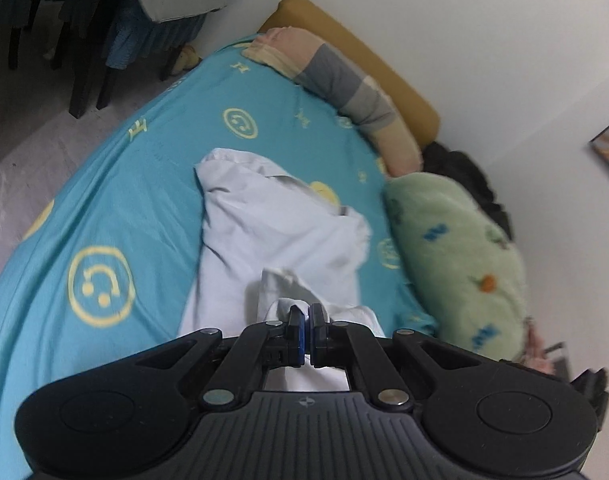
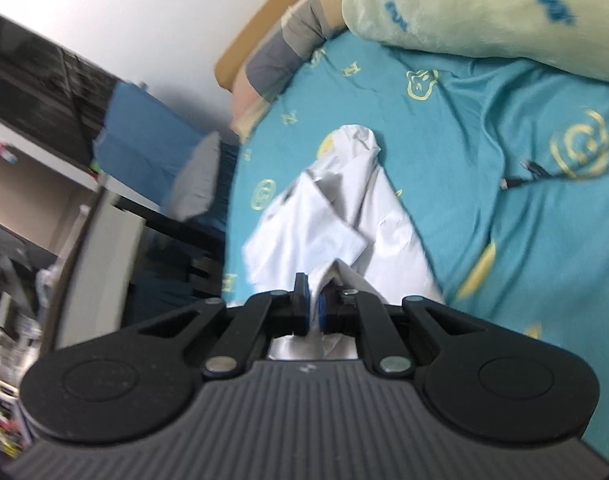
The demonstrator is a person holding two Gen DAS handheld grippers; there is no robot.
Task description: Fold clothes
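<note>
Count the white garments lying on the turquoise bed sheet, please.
1. A white shirt lies crumpled mid-sheet, one edge in the left gripper, another in the right gripper. More may be hidden outside both views.

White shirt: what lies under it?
The teal sheet shows all around the white shirt, which both grippers pinch. Anything beneath its folds is covered.

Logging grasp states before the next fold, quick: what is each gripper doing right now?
Left gripper: closed, pinching the white garment.
Right gripper: closed, pinching the same white garment.
</note>
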